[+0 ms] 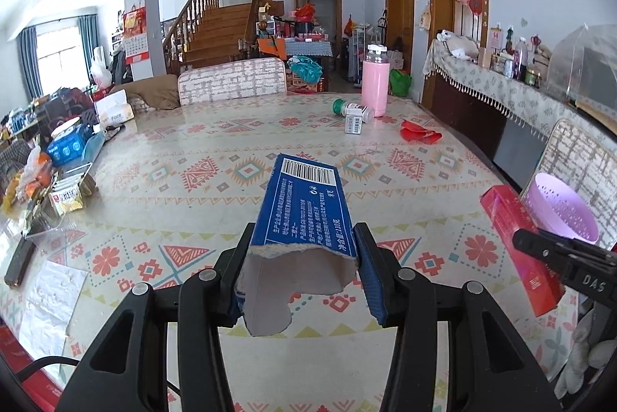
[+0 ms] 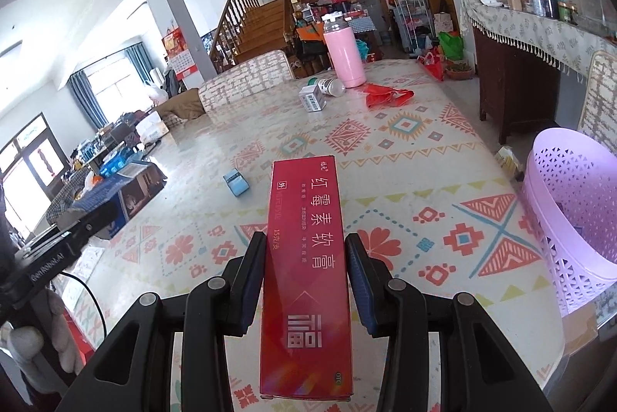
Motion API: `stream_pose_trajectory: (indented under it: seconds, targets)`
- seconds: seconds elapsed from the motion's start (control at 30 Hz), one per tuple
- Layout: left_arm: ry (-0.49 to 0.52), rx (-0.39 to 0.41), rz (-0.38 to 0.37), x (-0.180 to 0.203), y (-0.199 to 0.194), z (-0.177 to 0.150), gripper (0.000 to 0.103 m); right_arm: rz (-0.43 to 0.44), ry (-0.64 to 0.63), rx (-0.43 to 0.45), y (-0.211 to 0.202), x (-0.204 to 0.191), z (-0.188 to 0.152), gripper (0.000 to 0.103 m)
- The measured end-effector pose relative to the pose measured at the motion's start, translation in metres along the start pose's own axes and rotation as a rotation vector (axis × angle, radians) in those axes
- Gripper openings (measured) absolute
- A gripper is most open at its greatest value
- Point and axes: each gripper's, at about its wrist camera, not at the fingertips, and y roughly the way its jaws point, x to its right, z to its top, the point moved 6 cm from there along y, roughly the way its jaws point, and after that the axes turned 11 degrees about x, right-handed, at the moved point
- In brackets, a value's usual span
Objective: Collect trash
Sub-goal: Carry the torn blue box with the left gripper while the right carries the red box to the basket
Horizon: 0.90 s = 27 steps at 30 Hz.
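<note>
The left gripper (image 1: 304, 250) pinches a torn blue box (image 1: 308, 203) by its long sides; the right gripper (image 2: 304, 257) pinches a red box (image 2: 304, 257) likewise. Both are light, crushable card, probably empty, so mid-length side grips suit. The lilac basket (image 2: 570, 219) sits at three o'clock, beside the table (image 2: 405, 180).

The tabletop (image 2: 424, 149), covered in a patterned cloth, carries a pink bottle (image 2: 344, 55), a toppled green-capped bottle (image 2: 327, 86) beside a small white box (image 2: 312, 99), a crumpled red wrapper (image 2: 385, 95) and a small blue box (image 2: 236, 182).
</note>
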Motion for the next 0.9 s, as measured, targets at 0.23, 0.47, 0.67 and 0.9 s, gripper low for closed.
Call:
stream_pose_trajectory:
  seconds: [0.23, 0.47, 0.67, 0.9]
  targets:
    - [0.036, -0.017, 0.007, 0.011, 0.01, -0.003, 0.047, 0.013, 0.016, 0.008, -0.002, 0.005, 0.001, 0.045]
    - [0.075, -0.017, -0.014, 0.031, 0.018, -0.003, 0.047, -0.009, 0.039, 0.044, -0.011, 0.023, 0.01, 0.045]
    - [0.104, -0.01, -0.063, 0.056, 0.022, 0.003, 0.047, -0.041, 0.081, 0.07, -0.024, 0.051, 0.017, 0.045]
    - [0.107, -0.019, -0.226, 0.102, 0.024, 0.02, 0.047, -0.116, 0.133, 0.135, -0.055, 0.098, 0.033, 0.045]
